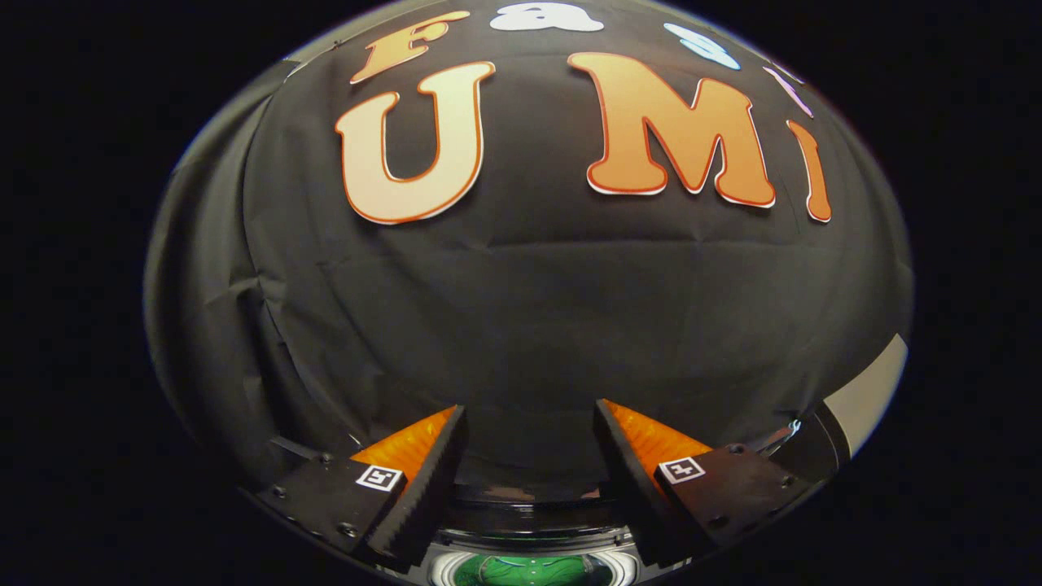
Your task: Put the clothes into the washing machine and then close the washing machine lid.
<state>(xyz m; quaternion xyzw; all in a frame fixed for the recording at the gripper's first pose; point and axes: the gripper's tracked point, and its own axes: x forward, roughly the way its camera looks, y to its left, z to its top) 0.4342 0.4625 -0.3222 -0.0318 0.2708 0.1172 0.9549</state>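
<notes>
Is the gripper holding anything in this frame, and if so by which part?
Nothing is held. The gripper is open, with only the black cloth wall beyond the gap between its fingers.

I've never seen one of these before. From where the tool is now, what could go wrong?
1. The tool is open and holds nothing, pointing at the black cloth wall, so no garment may be gripped yet.
2. The washing machine sits low between the fingers, only its rim and something green inside visible; aiming into it could be hard.
</notes>
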